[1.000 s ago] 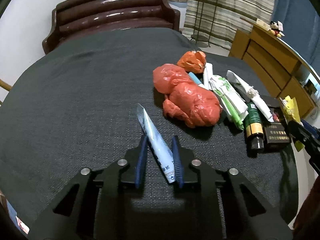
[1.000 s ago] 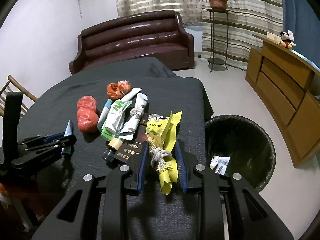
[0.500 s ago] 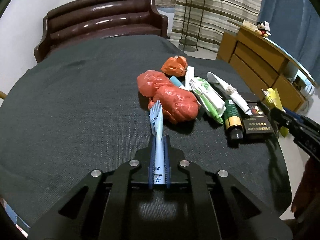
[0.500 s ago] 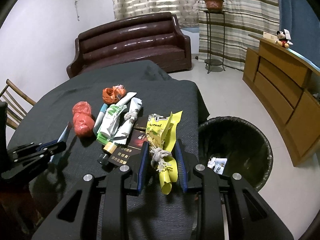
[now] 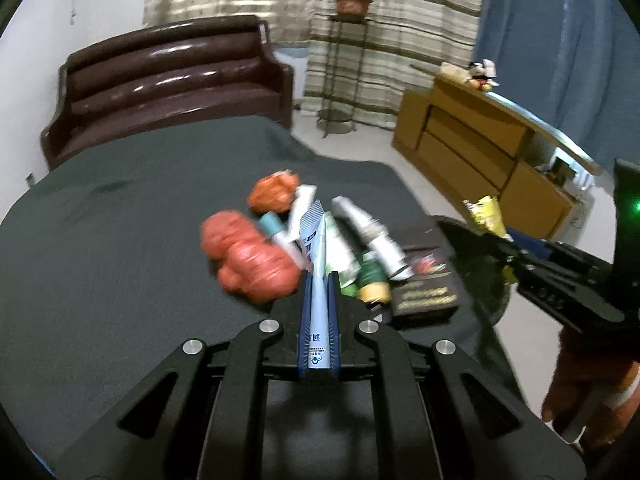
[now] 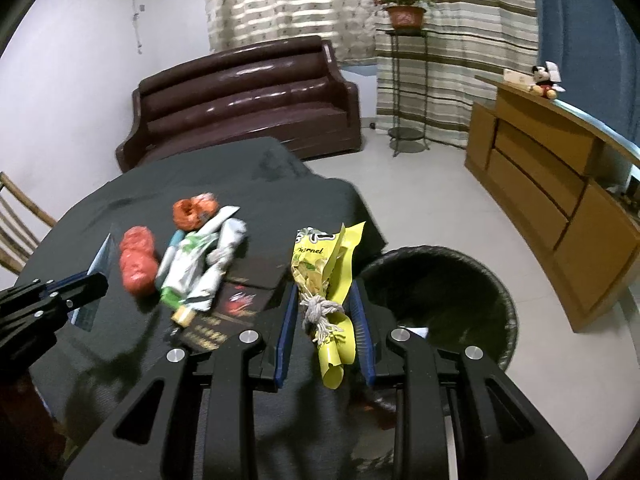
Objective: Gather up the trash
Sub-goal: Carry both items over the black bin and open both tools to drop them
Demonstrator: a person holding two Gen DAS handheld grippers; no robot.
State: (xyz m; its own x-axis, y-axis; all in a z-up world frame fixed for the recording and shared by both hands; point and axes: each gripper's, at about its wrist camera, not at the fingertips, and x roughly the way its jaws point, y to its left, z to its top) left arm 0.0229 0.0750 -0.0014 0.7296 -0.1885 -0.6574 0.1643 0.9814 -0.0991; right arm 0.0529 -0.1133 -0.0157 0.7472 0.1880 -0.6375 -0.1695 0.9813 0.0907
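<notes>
My left gripper (image 5: 318,280) is shut on a pale blue toothpaste tube (image 5: 314,248) and holds it upright above the dark table (image 5: 120,220). My right gripper (image 6: 323,292) is shut on a yellow snack wrapper tied with string (image 6: 326,276), near the table's right edge beside the black trash bin (image 6: 444,292). On the table lie red plastic bags (image 5: 248,256), an orange bag (image 5: 274,192), white and green tubes (image 6: 200,264) and a dark box (image 5: 424,288). The left gripper with its tube also shows in the right wrist view (image 6: 80,284).
A brown leather sofa (image 6: 244,96) stands behind the table. A wooden cabinet (image 6: 560,184) runs along the right wall. A plant stand (image 6: 404,80) is by the curtains. A wooden chair (image 6: 16,232) is at the left.
My left gripper closed on the toothpaste tube, lifted it off the table and swung right towards the trash pile. My right gripper kept hold of the yellow wrapper and barely shifted.
</notes>
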